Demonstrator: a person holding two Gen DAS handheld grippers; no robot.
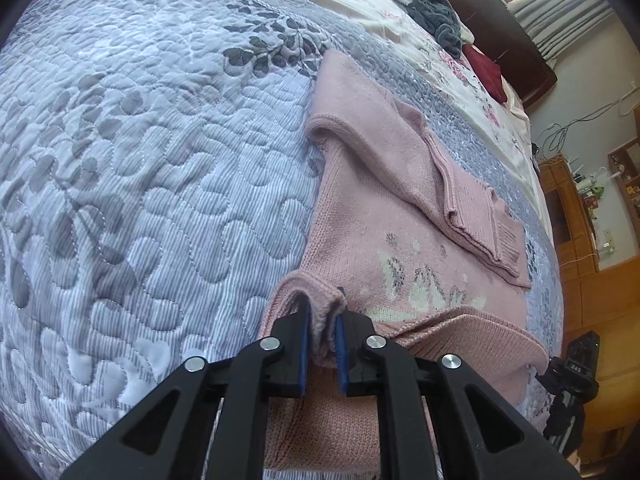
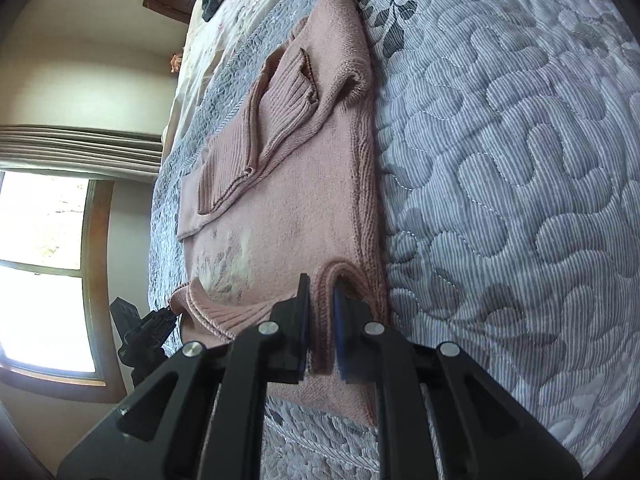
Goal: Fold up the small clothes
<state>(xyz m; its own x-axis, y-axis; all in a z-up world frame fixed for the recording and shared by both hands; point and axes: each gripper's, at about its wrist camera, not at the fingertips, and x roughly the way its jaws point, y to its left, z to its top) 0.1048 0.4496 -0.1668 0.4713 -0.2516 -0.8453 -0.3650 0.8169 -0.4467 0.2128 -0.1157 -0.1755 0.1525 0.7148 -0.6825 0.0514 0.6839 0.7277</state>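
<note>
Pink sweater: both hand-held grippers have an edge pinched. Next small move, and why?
Probably lift both together and carry the pinched edge over toward the far end. The left hand-held gripper and the right hand-held gripper each clamp a fold of the pink sweater, whose sleeve already lies folded across the body on the quilt. That suggests the half-fold comes next.

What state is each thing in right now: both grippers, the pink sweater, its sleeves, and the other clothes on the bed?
Left gripper: shut on a pinched fold of the sweater's edge.
Right gripper: shut on another fold of its edge.
Pink sweater: lying flat on the quilt, partly folded.
Sleeves: folded in across the body.
Grey garment: crumpled, unfolded.
Dark red garment: bunched up.
</note>
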